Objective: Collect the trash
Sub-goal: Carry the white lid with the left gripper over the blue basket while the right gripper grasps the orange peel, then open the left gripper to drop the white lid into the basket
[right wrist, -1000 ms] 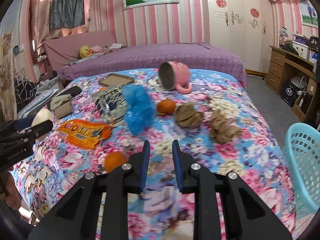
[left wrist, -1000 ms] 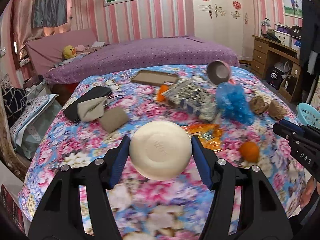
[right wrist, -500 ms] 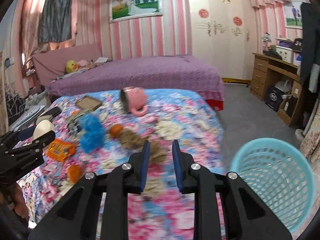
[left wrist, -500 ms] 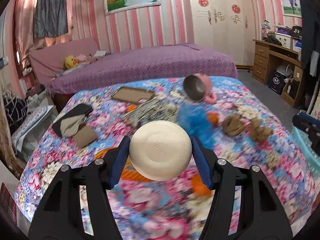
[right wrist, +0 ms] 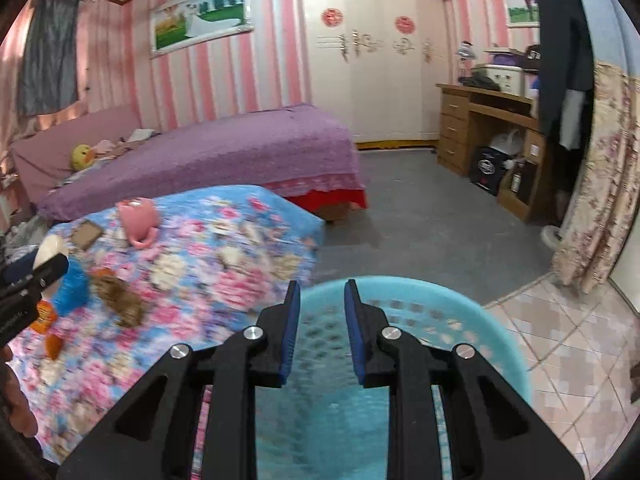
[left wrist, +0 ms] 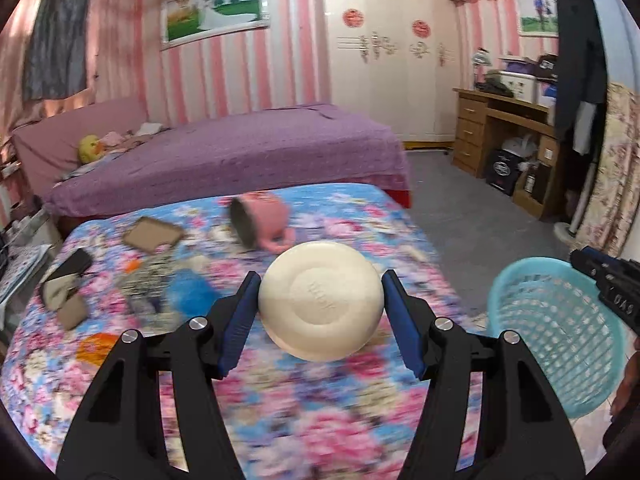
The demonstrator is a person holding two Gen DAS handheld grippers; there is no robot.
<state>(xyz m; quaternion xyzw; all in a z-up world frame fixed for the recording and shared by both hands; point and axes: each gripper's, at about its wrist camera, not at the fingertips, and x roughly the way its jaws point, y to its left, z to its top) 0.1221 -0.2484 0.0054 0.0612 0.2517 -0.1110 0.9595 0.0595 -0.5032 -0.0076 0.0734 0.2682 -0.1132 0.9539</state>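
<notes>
A: What is the task's thing here?

B: A round, cream-white bar of soap, smooth with a stamped centre. The left gripper pinches it edge to edge between its blue-padded fingers, and it hangs above the flower-printed blue and pink bedspread. From the right wrist view the same soap shows small at the far left, above the bed's edge.

A: And the bin?

B: A light turquoise plastic basket with a perforated wall stands on the floor just beside the bed's right corner. In the left wrist view it lies to the right of the soap, apart from it.

A: The other hand?

B: The right gripper is over the basket. Its fingers are drawn in as far as they go, a narrow gap between the pads and nothing in it. Its black tip also shows at the right edge of the left wrist view, above the basket's rim.

A: What else lies on the bedspread?

B: A pink ceramic mug on its side, a flat brown cardboard piece, a bright blue fluffy lump, an orange wrapper, and crumpled brown paper. Much of it is blurred.

A: Beyond that?

B: A purple-covered bed, a white wardrobe and a wooden desk.
</notes>
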